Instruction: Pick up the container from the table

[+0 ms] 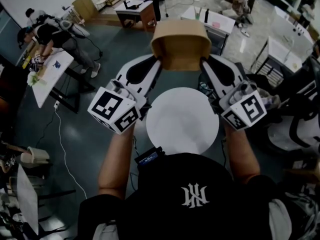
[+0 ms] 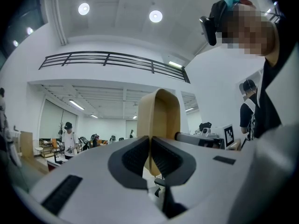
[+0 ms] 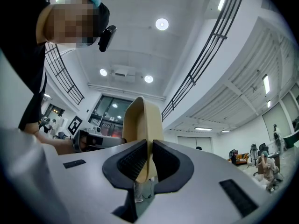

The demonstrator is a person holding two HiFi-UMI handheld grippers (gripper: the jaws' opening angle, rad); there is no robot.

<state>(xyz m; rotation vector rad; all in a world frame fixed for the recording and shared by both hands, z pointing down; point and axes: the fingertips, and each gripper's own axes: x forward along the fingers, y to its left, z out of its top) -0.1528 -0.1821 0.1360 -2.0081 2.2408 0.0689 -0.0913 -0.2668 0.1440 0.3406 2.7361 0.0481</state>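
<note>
A tan open container (image 1: 180,43) hangs in the air above and beyond the round white table (image 1: 182,120) in the head view. My left gripper (image 1: 157,64) is shut on its left wall and my right gripper (image 1: 204,63) is shut on its right wall. In the left gripper view the container (image 2: 162,120) stands edge-on, its thin wall pinched between the dark pads of the left gripper (image 2: 150,154). The right gripper view shows the same: the container (image 3: 144,125) rises from the closed pads of the right gripper (image 3: 150,160). Both grippers point slightly upward.
The table top below the container is bare. A small dark device (image 1: 149,157) sits at its near left edge. Desks (image 1: 135,9) and seated people (image 1: 55,36) stand around the room, with dark floor (image 1: 85,134) and a white cable on the left.
</note>
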